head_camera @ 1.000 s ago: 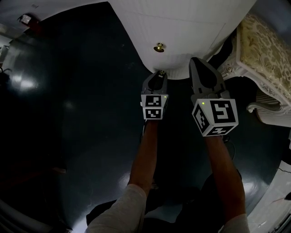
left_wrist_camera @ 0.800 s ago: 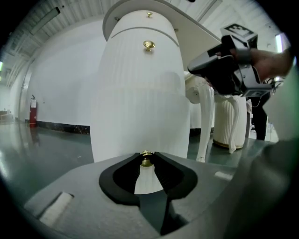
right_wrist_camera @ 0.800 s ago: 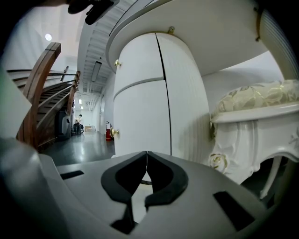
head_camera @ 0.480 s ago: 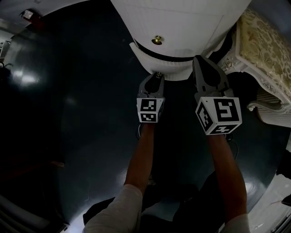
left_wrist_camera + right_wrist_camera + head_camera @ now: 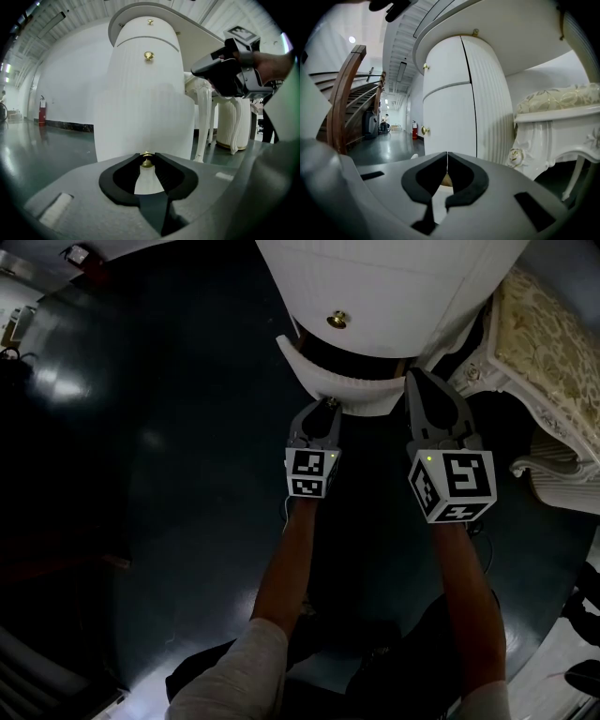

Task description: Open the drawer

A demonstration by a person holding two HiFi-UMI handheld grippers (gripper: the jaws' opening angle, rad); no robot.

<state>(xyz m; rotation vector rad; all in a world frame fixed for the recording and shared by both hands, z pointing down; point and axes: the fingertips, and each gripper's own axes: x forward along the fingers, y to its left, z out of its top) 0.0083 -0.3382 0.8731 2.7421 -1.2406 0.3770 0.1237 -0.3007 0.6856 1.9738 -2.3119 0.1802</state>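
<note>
Clamping the drawer knob [image 5: 146, 162], the left tool [image 5: 325, 405] mostly hides it overhead.

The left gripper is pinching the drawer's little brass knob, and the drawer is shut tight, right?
Not quite: the drawer is not shut. The head view shows it standing partway out of the white cabinet, a dark gap behind its front. The left gripper does pinch its brass knob.
</note>
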